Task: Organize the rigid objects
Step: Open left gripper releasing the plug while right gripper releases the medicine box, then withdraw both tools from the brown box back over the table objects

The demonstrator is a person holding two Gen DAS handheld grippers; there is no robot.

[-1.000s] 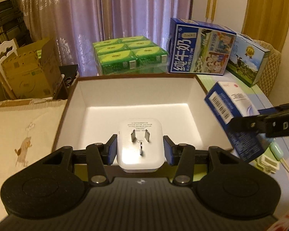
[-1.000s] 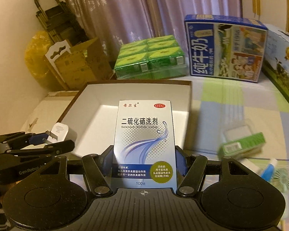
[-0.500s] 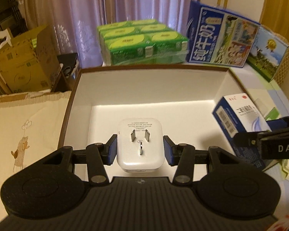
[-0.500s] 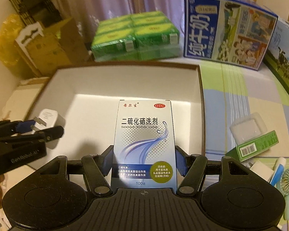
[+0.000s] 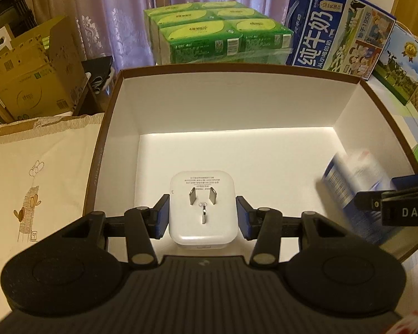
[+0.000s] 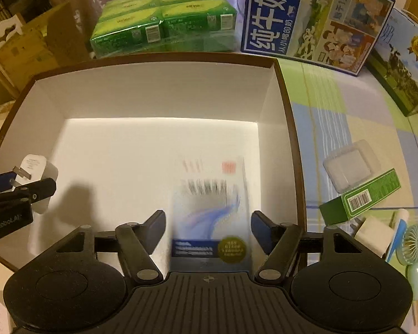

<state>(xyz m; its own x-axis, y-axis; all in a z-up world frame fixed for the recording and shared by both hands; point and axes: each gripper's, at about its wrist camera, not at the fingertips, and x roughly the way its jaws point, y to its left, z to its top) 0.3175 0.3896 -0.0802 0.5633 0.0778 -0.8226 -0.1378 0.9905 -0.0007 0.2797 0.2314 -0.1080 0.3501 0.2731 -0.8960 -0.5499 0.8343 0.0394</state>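
My left gripper is shut on a white power adapter, prongs facing me, held over the near part of the open white box. My right gripper is open; the blue and white medicine carton sits blurred between its spread fingers, inside the box at its near right. The carton also shows blurred in the left wrist view, beside the right gripper. The left gripper and adapter show at the left of the right wrist view.
Behind the box stand green tissue packs and a blue milk carton. On the checked cloth right of the box lie a green box, a clear plastic case, a white charger and a small fan. Cardboard boxes stand at the left.
Both grippers moved forward over the box. My right gripper's fingers have spread apart, and the medicine carton between them now looks blurred and lower. The left still grips the adapter.
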